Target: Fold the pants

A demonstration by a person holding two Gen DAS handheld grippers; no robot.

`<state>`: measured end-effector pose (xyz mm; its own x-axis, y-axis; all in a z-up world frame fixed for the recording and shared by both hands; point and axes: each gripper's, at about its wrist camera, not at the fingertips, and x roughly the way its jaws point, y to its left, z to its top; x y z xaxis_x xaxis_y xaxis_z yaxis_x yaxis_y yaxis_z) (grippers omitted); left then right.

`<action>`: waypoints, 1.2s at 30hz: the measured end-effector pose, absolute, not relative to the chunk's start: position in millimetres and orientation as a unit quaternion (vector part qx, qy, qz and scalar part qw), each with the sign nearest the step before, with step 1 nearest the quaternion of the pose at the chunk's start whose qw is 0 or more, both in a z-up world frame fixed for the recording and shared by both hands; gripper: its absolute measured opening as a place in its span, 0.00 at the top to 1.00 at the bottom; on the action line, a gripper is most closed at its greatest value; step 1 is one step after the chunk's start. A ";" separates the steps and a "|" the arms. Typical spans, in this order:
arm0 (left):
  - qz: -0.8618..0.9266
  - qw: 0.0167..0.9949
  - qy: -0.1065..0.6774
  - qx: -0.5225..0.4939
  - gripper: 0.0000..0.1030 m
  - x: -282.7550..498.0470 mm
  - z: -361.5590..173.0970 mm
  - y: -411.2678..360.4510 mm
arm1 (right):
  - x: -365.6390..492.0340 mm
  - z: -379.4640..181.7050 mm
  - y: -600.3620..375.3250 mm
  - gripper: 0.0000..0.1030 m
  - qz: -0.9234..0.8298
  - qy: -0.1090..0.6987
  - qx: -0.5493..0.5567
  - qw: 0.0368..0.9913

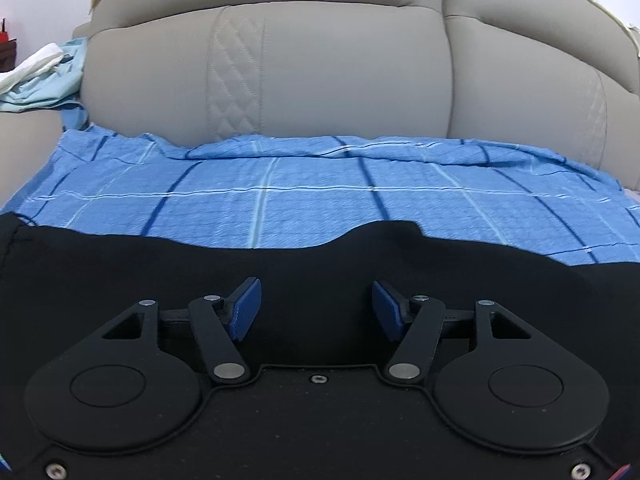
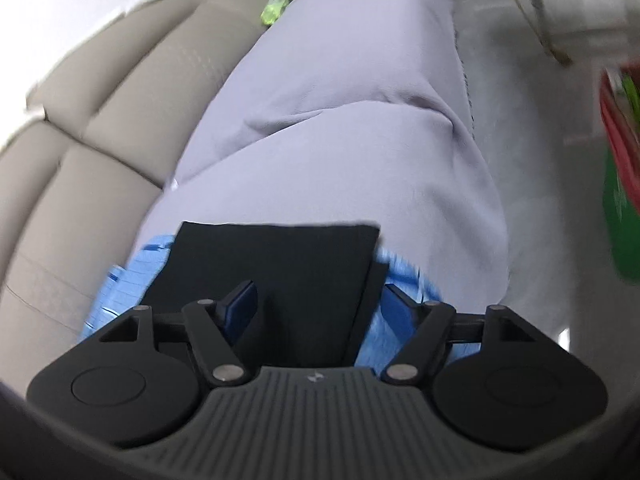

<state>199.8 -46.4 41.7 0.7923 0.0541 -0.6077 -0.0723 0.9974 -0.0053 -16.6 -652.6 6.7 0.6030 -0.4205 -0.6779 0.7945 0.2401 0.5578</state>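
L wrist view, 9 o'clock: pale blue and white cloth pile (image 1: 38, 76) heaped on sofa arm, beside beige sofa back (image 1: 320, 76) filling 10 to 2 o'clock. Centre band: blue checked sheet (image 1: 280, 196) spread over seat, rumpled along rear edge where meeting backrest. Below, 8 to 4 o'clock: black pants (image 1: 160, 264) lying flat on sheet, far edge wavy w/ a raised bump approx. 1 o'clock of centre. L gripper (image 1: 316, 308) over pants, jaws spread wide, blue pads (image 1: 246, 308) well apart, nothing between them; contact w/ fabric cannot be told. R wrist view, blurred: sofa cushions (image 2: 100, 140) at 9 to 11 o'clock; lilac-grey cover (image 2: 340, 128) draped over seat, centre to 12 o'clock; pale floor (image 2: 532, 152) at 2 to 3 o'clock; red-and-green object (image 2: 620, 168) at 3 o'clock, too blurred to ID. Squared end of pants (image 2: 276, 264) on blue sheet (image 2: 132, 276), far hem touching lilac cover. R gripper (image 2: 316, 308) jaws wide apart, holding nothing; L pad (image 2: 240, 308) over black fabric, R pad (image 2: 398, 312) over blue sheet just beside pants edge.
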 end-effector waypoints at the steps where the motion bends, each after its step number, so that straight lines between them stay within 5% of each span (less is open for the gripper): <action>1: 0.035 0.946 0.322 -0.015 0.42 198.4 42.0 -44.2 | -12.8 5.1 -658.6 0.26 -0.395 0.206 0.468 0.763; 6: 0.041 0.945 0.324 -0.020 0.42 191.4 45.1 -37.6 | -33.2 4.3 -651.1 0.47 -0.368 0.174 0.486 0.773; 13: 0.056 0.942 0.330 -0.023 0.42 181.4 43.9 -24.5 | -17.8 13.3 -634.9 0.41 -0.368 0.180 0.464 0.785; 15: 0.062 0.941 0.331 -0.028 0.42 180.2 43.8 -19.4 | -22.5 11.2 -632.6 0.53 -0.381 0.175 0.473 0.775; 19: 0.066 0.939 0.337 -0.037 0.42 178.3 39.2 -11.9 | -16.3 12.2 -637.6 0.53 -0.381 0.177 0.460 0.782; 20: 0.067 0.939 0.337 -0.036 0.42 177.3 38.2 -11.3 | -12.7 13.3 -640.5 0.59 -0.370 0.180 0.452 0.792; 26: 0.072 0.941 0.331 -0.029 0.42 163.3 39.1 -6.0 | -14.4 11.4 -634.5 0.55 -0.293 0.181 0.474 0.811; 27: 0.074 0.940 0.331 -0.030 0.42 161.8 39.0 -3.9 | -16.0 9.4 -633.2 0.46 -0.291 0.177 0.481 0.808; 36: 0.093 0.937 0.333 -0.042 0.42 154.0 36.5 15.1 | 9.0 7.9 -650.0 0.50 -0.290 0.171 0.452 0.826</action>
